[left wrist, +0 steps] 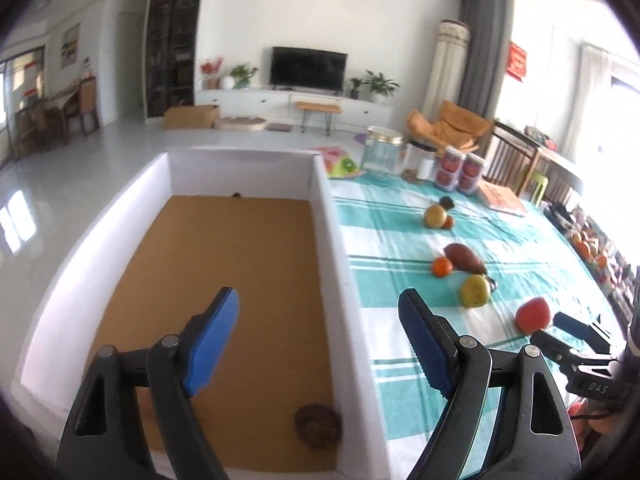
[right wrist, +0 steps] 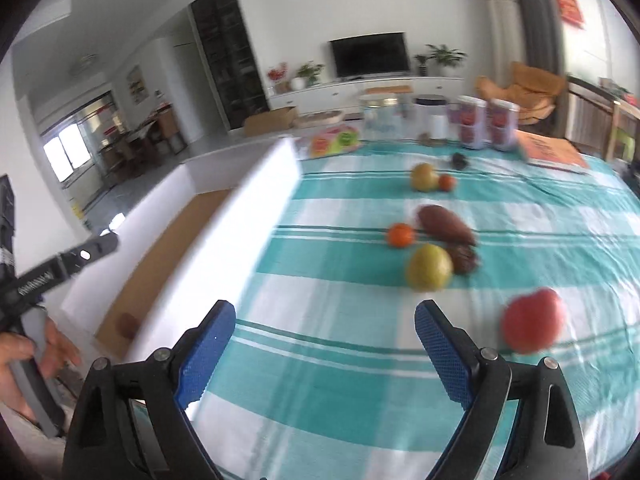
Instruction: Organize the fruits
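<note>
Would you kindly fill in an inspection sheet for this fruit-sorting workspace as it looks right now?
Surface: teal and white striped tablecloth.
Job's things: white box with a brown floor, one brown round fruit inside; red fruit, yellow-green fruit, orange, long brown fruit and others loose on the cloth.
Clutter: cans, clear jar, orange book at the far edge.
Grippers: left gripper open over the box; right gripper open over the cloth.
Cables: nothing seen.
Surroundings: living room, television, plants.

Your left wrist view looks down into white box [left wrist: 248, 168]; right faces over striped cloth [right wrist: 360, 360]; both share red fruit [left wrist: 533, 314].
</note>
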Tool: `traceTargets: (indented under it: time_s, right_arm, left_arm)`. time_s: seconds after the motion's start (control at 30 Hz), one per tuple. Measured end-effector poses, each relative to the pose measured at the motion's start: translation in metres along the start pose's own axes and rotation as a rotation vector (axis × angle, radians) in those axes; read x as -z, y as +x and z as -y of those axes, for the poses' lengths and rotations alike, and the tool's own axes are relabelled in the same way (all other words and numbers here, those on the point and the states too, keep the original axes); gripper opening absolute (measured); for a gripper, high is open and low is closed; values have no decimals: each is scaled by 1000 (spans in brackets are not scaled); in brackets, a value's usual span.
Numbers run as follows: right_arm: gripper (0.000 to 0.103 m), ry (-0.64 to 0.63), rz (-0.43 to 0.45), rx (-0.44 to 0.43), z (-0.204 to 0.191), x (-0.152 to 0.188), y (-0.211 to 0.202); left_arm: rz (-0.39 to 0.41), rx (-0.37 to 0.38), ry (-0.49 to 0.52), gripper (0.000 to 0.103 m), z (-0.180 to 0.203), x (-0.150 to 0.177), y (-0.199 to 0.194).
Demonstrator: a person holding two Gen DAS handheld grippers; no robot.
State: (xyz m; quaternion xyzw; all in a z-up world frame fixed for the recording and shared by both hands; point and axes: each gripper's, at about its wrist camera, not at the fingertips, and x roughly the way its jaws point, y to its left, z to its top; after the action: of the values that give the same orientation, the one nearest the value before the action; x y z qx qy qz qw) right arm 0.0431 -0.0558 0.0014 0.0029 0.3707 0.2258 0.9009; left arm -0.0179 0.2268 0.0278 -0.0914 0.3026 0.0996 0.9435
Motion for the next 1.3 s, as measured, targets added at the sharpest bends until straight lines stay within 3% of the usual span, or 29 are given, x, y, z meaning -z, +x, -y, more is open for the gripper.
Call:
traceTargets:
  time_s: [0.13,0.17,0.27,0.33,0.47,0.53,0.63,0.77,0.87,0.97,1.03,1.1,1.17,1.23,1.3]
  right_arm:
    - [91,133,8,174,79,34,-20]
    - [91,197,10,186,99,40,-22]
    - [91,460,67,117,156,48,-41]
    - [91,527,96,136,175,44,-44]
    - [91,550,113,193,204,30,-49]
    - [91,489,105,262,212,20,-49]
    - [96,376,3,415,227,3,-32]
    - [96,476,-56,427,257,10,-10]
    - [96,475,-130,496,262,20,7]
    - [96,482,-143,532,266,22,8]
    - [96,465,-155,563,265,20,9]
    - [96,398,-181,574,262,14,15]
    - [96,308,-181,620,260,7,19]
    - [97,257,-159,610,262,3,22]
    - [96,256,-132,522,267,5,24]
  left_arm:
    - [-43,-59,113,84,32,2,24]
    - [-62,-66,129,84,36,5,29]
    - [-125,-73,168,84,50,12,43]
    - [-123,-98,215,84,57,15,42]
    - [-142,-94,236,84,66,20,35]
    - [-158,-98,239,84,69,25,34]
    - [-161,-111,238,84,74,30,33]
    - [-154,-111,228,84,84,29,35]
    - [-153,-88,244,84,88,27,35]
    - [-61,-213,241,84,86,20,24]
    - [40,-252,225,84,90,12,7]
    - [121,-207,211,85,100,4,-11]
    - [153,-96,204,89,116,-2,-23]
    - [127,21,186,91,136,-4,-24]
    - [35,153,167,91,158,1,-10]
